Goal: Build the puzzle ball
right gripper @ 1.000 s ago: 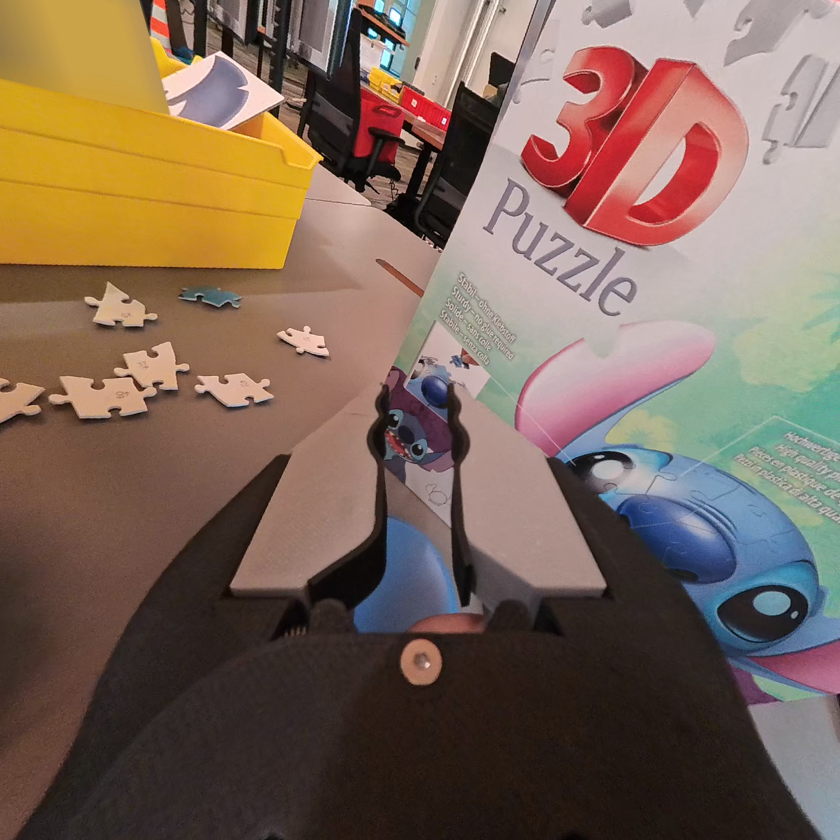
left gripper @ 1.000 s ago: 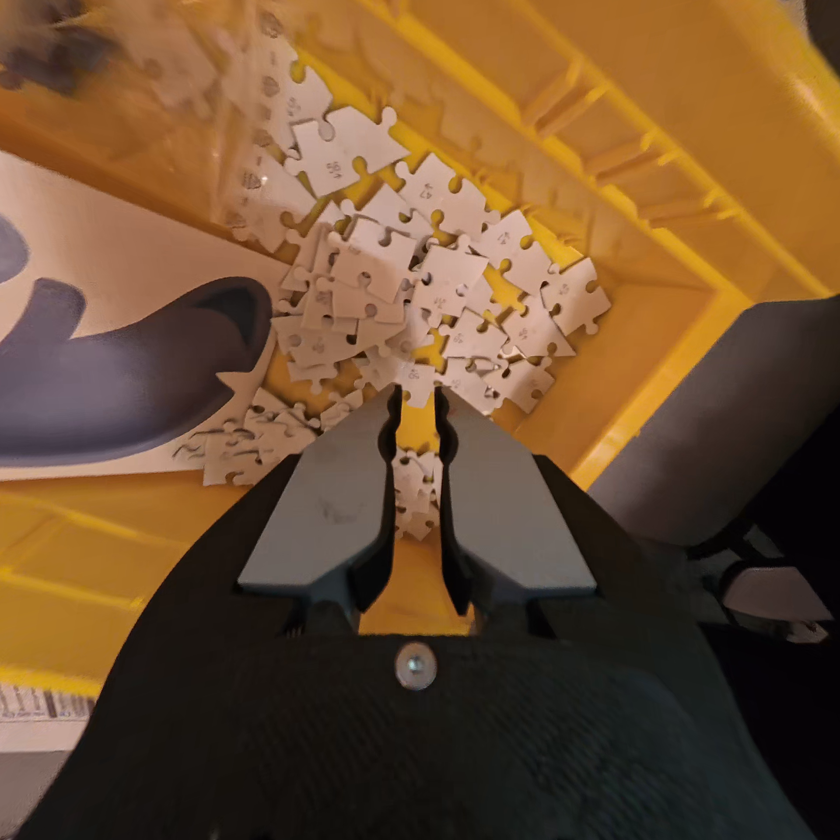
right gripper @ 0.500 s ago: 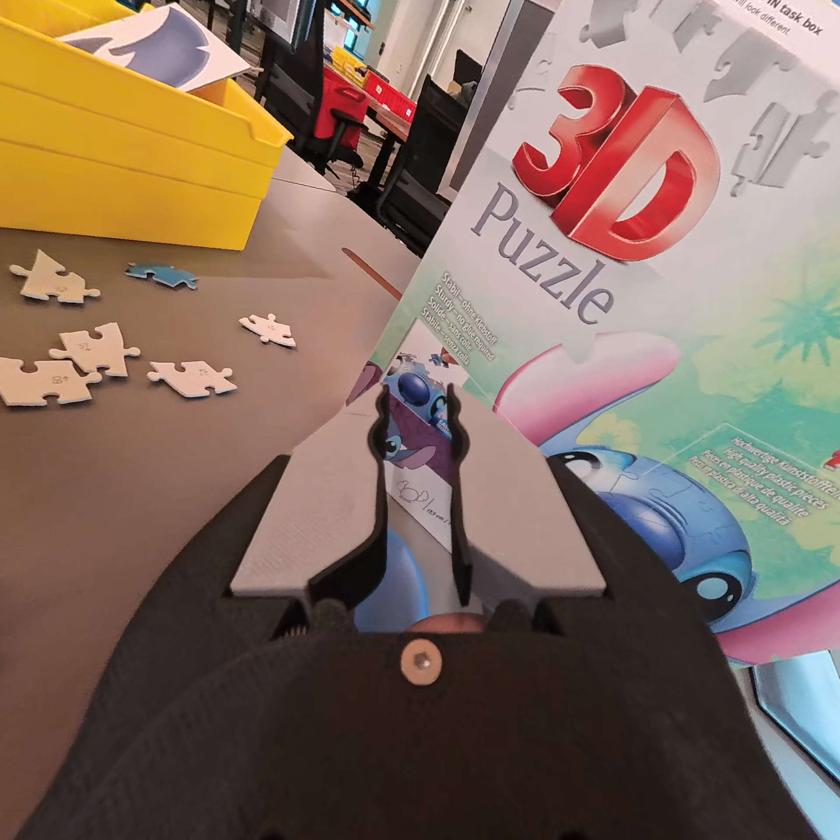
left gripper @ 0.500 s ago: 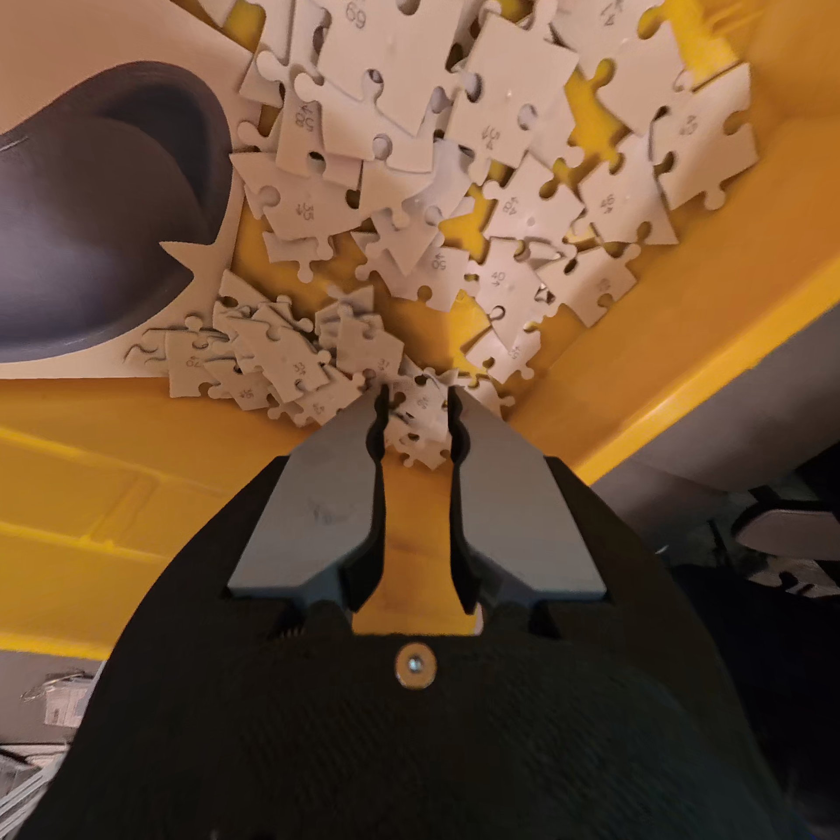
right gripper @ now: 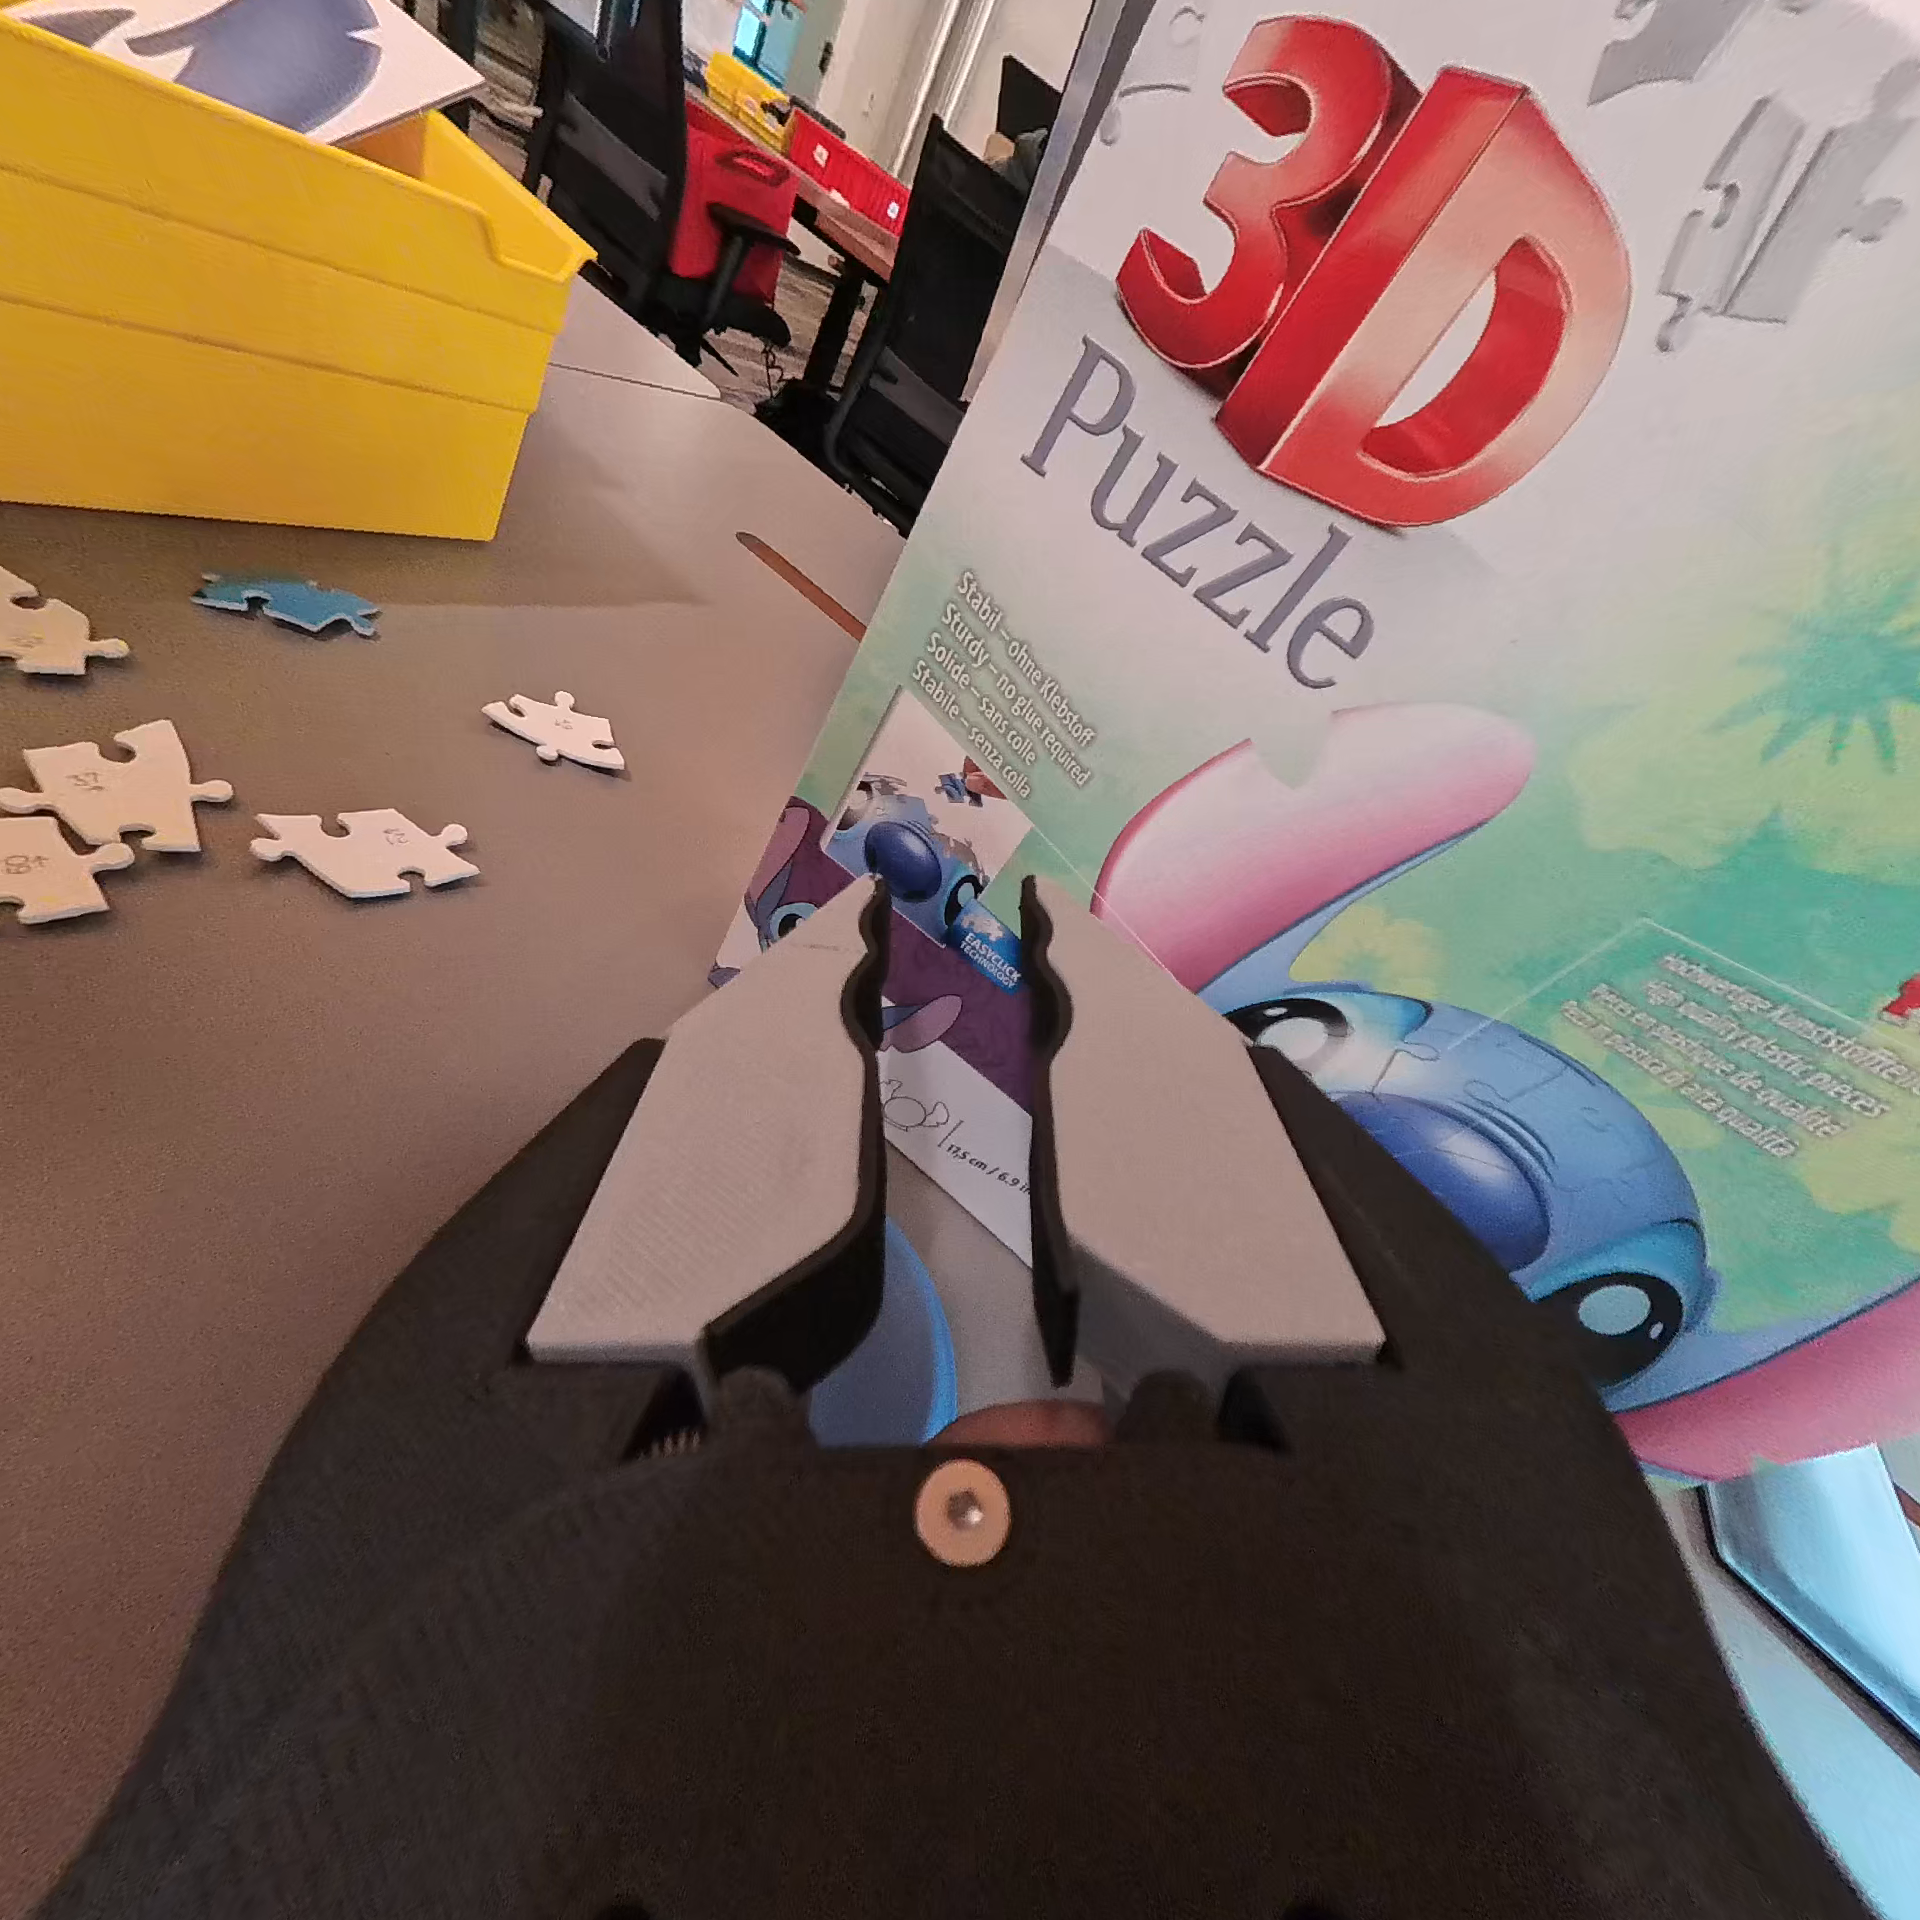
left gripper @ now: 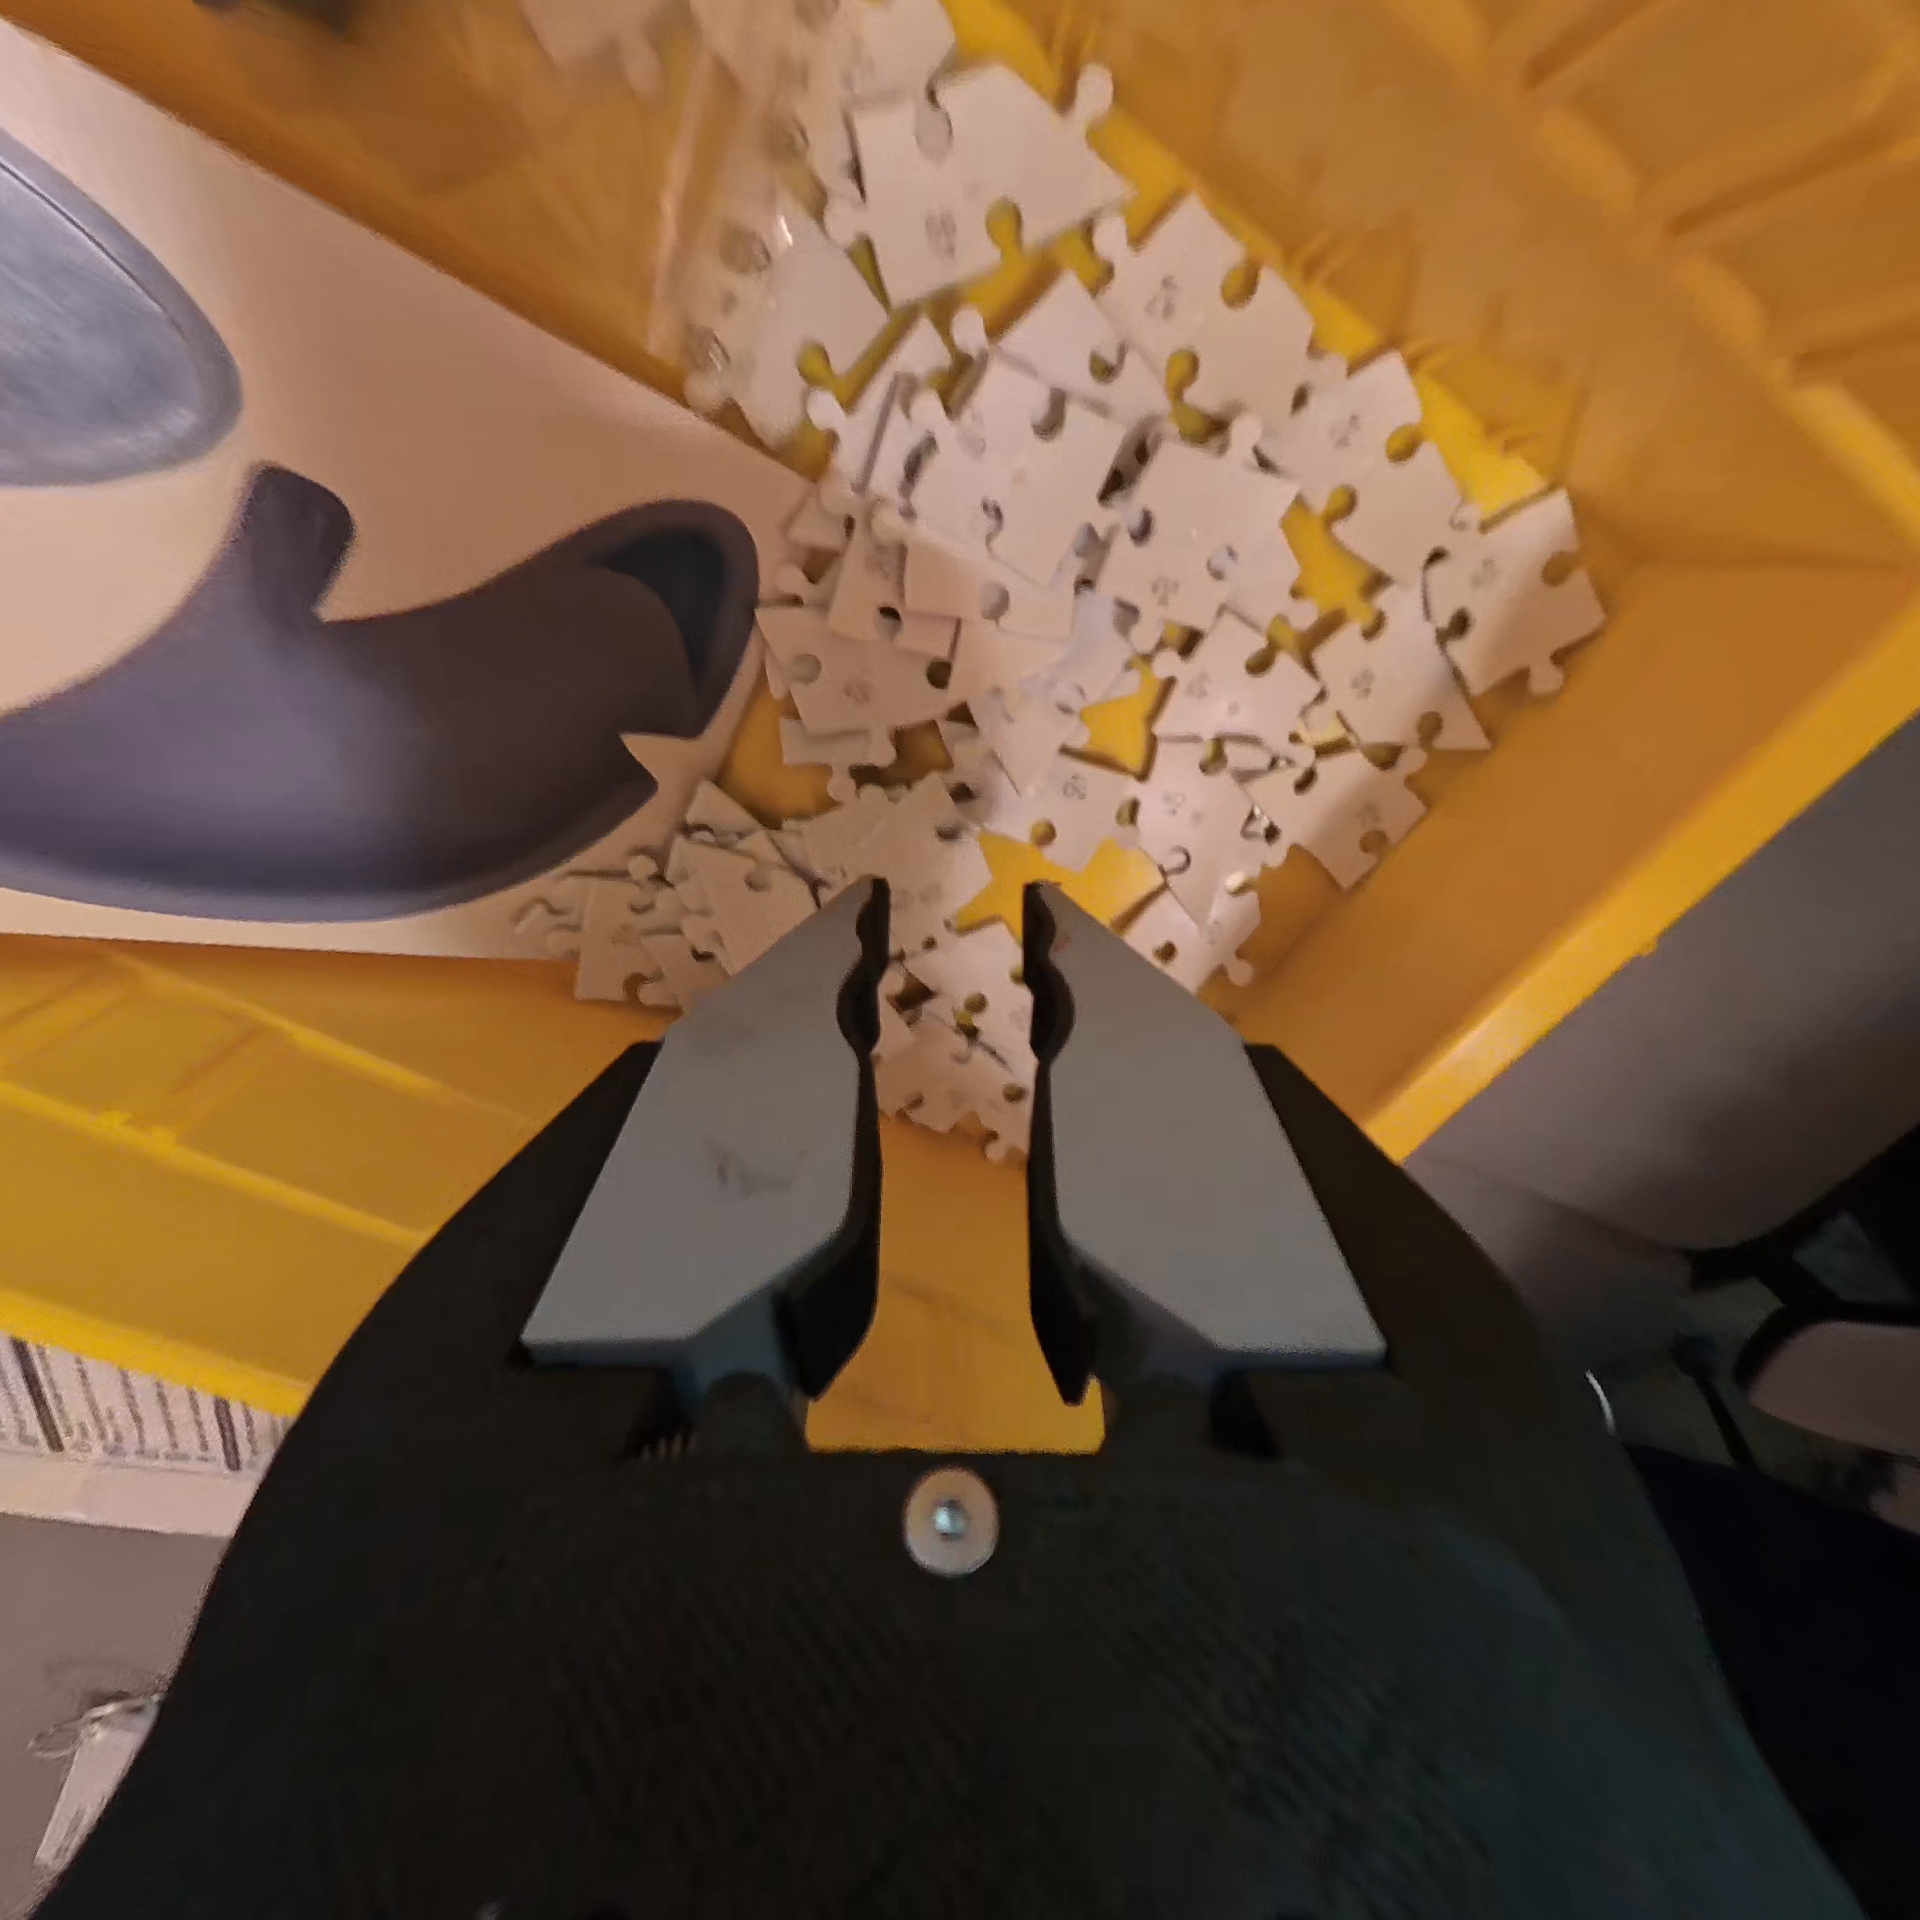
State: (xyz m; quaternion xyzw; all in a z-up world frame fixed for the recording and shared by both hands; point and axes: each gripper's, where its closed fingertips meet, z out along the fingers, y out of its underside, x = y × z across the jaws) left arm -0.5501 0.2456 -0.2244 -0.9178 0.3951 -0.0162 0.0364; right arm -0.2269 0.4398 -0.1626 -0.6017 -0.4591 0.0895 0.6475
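Observation:
My left gripper (left gripper: 953, 894) is open and empty. It hovers over a heap of white, face-down puzzle pieces (left gripper: 1122, 582) in the corner of a yellow bin (left gripper: 1621, 790). My right gripper (right gripper: 951, 888) is open and empty, low over the grey table (right gripper: 312, 1091), pointing at the lower left of the upright puzzle box (right gripper: 1455, 644). Several loose white pieces (right gripper: 364, 850) and one blue piece (right gripper: 286, 605) lie on the table to its left. A blue rounded thing (right gripper: 894, 1351) shows under the right fingers; I cannot tell what it is.
A printed sheet with a dark blue shape (left gripper: 312, 707) lies in the bin beside the heap. In the right wrist view the yellow bin (right gripper: 260, 343) stands at the back left, with office chairs and red crates behind. The box blocks the right side. The grippers' ends are close to 40 cm from one another.
The left gripper dipped close to the heap, then pulled back up, its jaws wider than a second ago and empty. The right gripper swung slightly toward the box; its jaws kept the same gap.

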